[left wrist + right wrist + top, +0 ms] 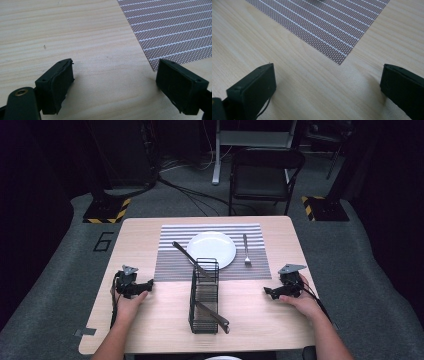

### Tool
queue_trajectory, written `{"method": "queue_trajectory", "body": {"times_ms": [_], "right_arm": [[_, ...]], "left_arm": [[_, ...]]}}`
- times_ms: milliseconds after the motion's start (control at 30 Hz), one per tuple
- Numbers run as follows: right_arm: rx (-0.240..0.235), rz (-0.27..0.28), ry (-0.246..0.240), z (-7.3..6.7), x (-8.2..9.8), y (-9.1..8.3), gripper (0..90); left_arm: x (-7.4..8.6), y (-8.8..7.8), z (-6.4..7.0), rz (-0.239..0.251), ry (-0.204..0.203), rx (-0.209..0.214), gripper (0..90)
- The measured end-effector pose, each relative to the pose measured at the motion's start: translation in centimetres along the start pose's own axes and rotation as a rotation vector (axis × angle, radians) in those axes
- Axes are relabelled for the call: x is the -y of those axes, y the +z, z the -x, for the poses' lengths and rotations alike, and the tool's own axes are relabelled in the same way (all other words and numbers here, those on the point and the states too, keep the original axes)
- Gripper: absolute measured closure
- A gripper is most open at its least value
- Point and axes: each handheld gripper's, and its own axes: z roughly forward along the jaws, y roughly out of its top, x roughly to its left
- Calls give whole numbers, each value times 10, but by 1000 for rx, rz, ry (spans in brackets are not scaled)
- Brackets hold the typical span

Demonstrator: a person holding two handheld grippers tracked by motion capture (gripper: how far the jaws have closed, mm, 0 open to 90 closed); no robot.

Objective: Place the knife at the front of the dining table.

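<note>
High view: fixed above the person's side, facing forward and down; takes in the whole counter (pixel 150 320) and the floor beyond.
Left gripper view: rides the left hand-held gripper (pixel 113 85), low and close over the wood.
Right gripper view: rides the right hand-held gripper (pixel 328 87), equally close.
Shared: all three views show the striped placemat (pixel 172 260) (pixel 170 27) (pixel 324 22), each gripper view one near corner.

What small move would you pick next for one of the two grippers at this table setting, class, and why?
Probably reach the right gripper toward the wire caddy for the utensil lying in its near end. The plate and fork already sit on the striped placemat, while two utensils remain in the caddy. Both grippers rest open and empty on the table; the left gripper would serve as well.
</note>
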Motion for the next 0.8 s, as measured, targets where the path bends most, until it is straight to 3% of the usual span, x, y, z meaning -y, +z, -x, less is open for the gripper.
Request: {"method": "queue_trajectory", "body": {"times_ms": [300, 800], "right_arm": [[0, 0, 2, 0, 0, 0, 0], [0, -1, 1, 0, 0, 0, 0]], "left_arm": [[0, -1, 0, -6, -10, -6, 167], [-1, -6, 3, -7, -16, -13, 313]]}}
